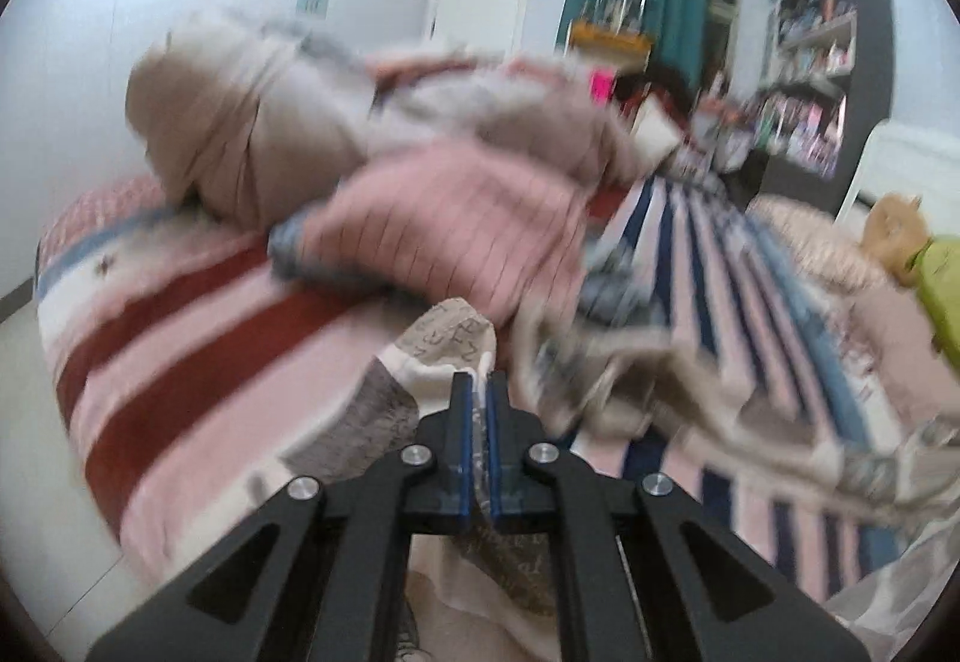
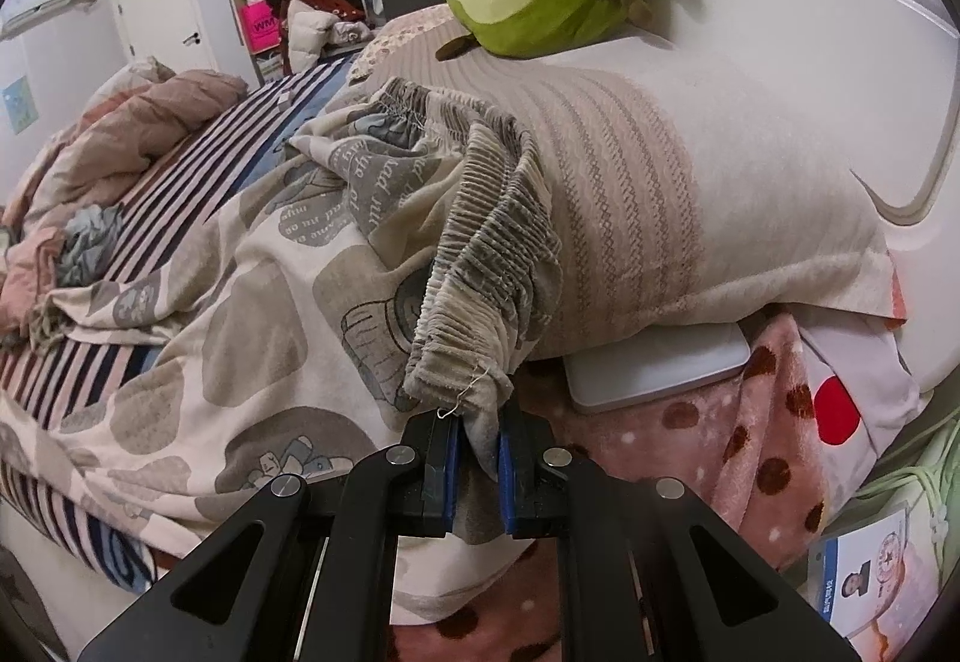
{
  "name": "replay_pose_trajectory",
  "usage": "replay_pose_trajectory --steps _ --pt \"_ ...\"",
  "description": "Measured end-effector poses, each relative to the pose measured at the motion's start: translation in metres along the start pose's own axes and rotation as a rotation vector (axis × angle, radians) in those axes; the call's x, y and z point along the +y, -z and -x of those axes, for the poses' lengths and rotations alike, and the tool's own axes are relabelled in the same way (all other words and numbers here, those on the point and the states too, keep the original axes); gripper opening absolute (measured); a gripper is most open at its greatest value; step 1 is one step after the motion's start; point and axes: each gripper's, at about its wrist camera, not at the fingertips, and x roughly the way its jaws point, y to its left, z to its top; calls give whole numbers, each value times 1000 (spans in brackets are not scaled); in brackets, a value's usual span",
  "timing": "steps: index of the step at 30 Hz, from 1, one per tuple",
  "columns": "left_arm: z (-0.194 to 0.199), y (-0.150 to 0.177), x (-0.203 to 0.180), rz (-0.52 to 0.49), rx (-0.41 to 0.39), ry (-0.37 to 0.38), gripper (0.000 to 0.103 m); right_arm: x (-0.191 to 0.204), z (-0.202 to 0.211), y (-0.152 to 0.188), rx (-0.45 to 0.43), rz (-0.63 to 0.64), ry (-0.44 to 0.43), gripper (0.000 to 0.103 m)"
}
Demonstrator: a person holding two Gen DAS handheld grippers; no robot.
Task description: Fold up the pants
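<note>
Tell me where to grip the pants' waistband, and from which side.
Grip the waistband at its near corner, where the gathered elastic bunches into a thick edge, coming from below. The right hand-held gripper is clamped there already.

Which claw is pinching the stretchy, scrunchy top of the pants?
The right claw. It grips the gathered elastic waistband of the pants. The left claw pinches a smooth printed end instead.

Striped bed (image 2: 180,164) under pants (image 2: 270,314), pillow (image 2: 690,218).
</note>
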Motion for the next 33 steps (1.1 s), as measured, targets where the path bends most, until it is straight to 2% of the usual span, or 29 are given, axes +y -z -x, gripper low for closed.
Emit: replay_pose_trajectory --steps 4,7,11,15,19,21,22,24,25,28,29,30,32,33 --pt "20 -21 12 76 -86 78 2 0 2 -2 -4 -3 -9 5" --pt "39 -13 31 94 -94 57 2 0 4 -2 -9 -4 -13 5" --pt "56 23 67 128 -19 -18 2 -4 3 0 -3 -14 -16 5" --pt "65 66 90 90 92 -146 1 -6 1 1 5 -23 -29 5" --pt "52 98 107 138 221 -174 1 -2 -4 1 17 -15 -17 5" --pt "46 105 111 157 258 -165 2 -1 -7 1 27 -18 -6 5" --pt "44 107 113 175 266 -143 6 -1 -7 2 30 -21 -3 5" --pt "42 107 114 199 272 -108 38 -2 -7 2 32 -27 -2 6" --pt "41 107 114 211 271 -90 65 -2 -6 2 31 -28 -3 7" --pt "34 107 112 233 296 -26 68 -4 -6 2 32 -43 -11 9" --pt "31 108 111 237 306 -20 68 -6 -6 2 33 -52 -14 17" --pt "27 111 110 236 318 -36 68 -8 -6 2 31 -64 -18 30" --pt "23 116 112 243 341 -76 70 -13 -6 2 21 -87 -32 48" --pt "22 119 115 260 348 -77 72 -16 -6 2 17 -96 -40 52"
